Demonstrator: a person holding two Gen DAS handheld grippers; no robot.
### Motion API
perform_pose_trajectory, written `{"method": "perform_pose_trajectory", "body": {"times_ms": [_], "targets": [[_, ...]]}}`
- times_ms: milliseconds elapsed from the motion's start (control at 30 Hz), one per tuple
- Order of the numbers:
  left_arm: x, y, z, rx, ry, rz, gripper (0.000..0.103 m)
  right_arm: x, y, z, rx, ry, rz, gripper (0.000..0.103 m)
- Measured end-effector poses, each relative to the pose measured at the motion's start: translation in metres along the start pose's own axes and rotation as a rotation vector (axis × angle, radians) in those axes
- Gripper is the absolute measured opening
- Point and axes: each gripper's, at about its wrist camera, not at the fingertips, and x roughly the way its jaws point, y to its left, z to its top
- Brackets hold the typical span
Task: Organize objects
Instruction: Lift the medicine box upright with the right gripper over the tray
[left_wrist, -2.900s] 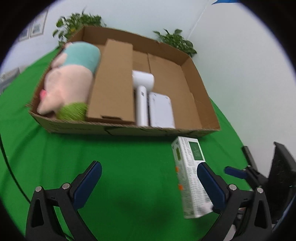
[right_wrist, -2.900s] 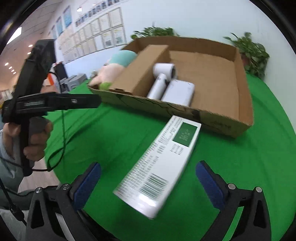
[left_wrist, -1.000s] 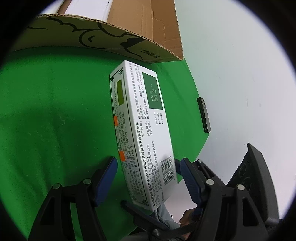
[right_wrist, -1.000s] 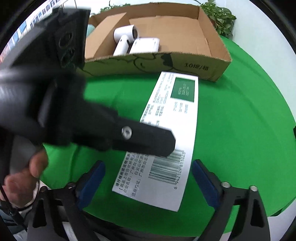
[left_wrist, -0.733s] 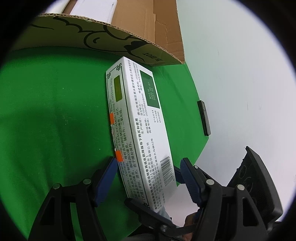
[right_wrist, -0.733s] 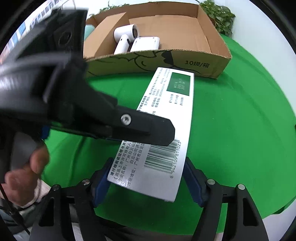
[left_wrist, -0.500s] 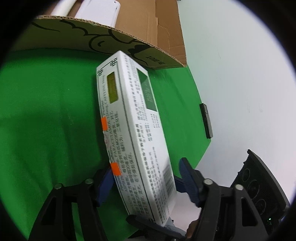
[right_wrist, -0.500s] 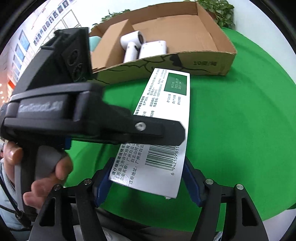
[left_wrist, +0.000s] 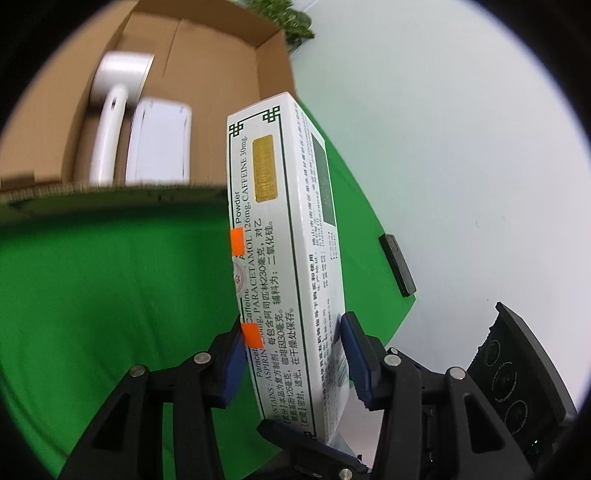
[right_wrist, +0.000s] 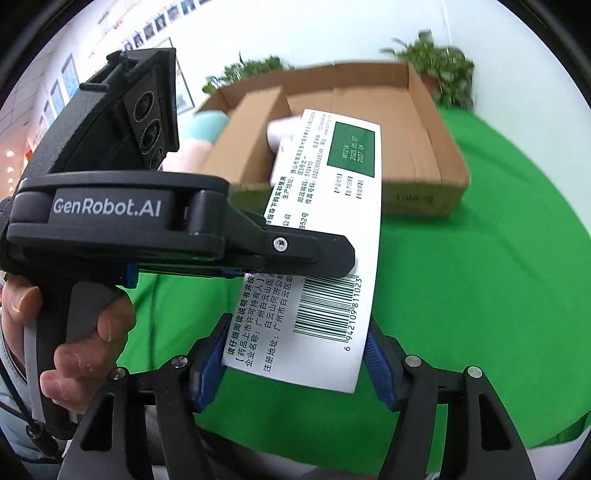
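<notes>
Both my tongs, left (left_wrist: 291, 350) & right (right_wrist: 295, 354), have just closed and clamp the medicine box (right_wrist: 317, 251), lifted off the bench (right_wrist: 480, 295) near the carton (right_wrist: 424, 110). Risk: two grips twisting against each other, box could crumple/slip.

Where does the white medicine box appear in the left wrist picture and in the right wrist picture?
Left wrist view: the white medicine box stands on edge in the centre, its near end between the left gripper pads.
Right wrist view: it lies flat-faced, centre, barcode near; the right gripper holds its long edges.
Shared landmark: the cardboard box behind it.
</notes>
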Motion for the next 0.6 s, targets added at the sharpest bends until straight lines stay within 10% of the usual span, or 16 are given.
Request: {"method": "perform_pose_trajectory", "body": {"times_ms": [300, 600], "targets": [[-0.024, -0.028, 0.043, 0.107, -0.111, 0.057, 0.046, -0.014, 0.006, 0.047, -0.039, -0.119, 0.010, 0.061], [-0.028, -0.032, 0.126, 0.078, -0.158, 0.113, 0.046, -0.001, -0.021, 0.163, -0.044, -0.114, 0.073, 0.061]]}}
